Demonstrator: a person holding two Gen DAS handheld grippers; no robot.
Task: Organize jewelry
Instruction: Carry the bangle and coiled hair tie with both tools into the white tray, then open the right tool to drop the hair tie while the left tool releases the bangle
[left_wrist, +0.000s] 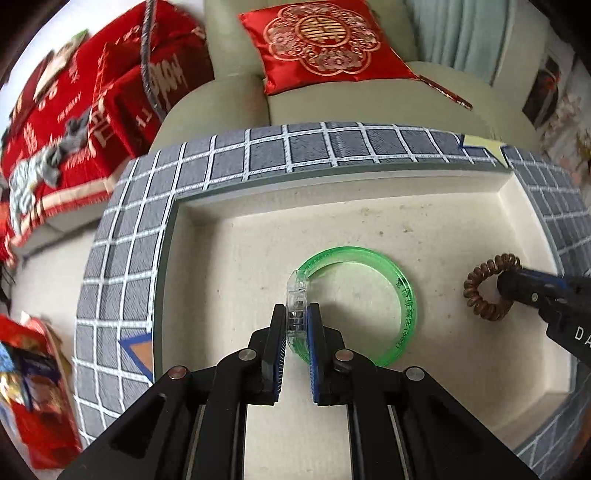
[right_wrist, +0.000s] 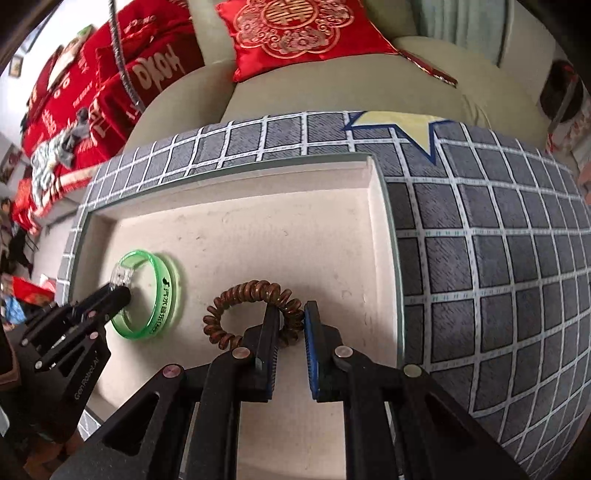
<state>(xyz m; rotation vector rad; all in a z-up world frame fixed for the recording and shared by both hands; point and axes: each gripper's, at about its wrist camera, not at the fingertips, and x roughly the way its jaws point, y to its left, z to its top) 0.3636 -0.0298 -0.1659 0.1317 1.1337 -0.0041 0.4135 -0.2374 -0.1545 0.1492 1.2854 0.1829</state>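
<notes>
While the green bangle (left_wrist: 369, 295) is lying flat on the cream floor of the tray (left_wrist: 406, 221), my left gripper (left_wrist: 297, 321) is pinching its clear clasp section, jaws nearly closed with the pads pressing each side of the band. Its open ring is facing upward, and the clasp edge is running straight away from me between the fingers. Beside it, toward the tray's right wall, my right gripper (right_wrist: 290, 317) is squeezing the brown spiral hair tie (right_wrist: 251, 314), jaws almost together on the coil's right side; that loop is also lying flat. Only the right wrist view is showing dark lettering along the bangle's (right_wrist: 147, 295) outer face and the left gripper (right_wrist: 122, 295) from the side. Only the left view is showing an orange patch (left_wrist: 142, 349) on the grey checked cloth (left_wrist: 122, 258) covering the surface around the tray. Behind, a red embroidered cushion (left_wrist: 321, 40) is resting on a pale sofa (left_wrist: 229, 99).
</notes>
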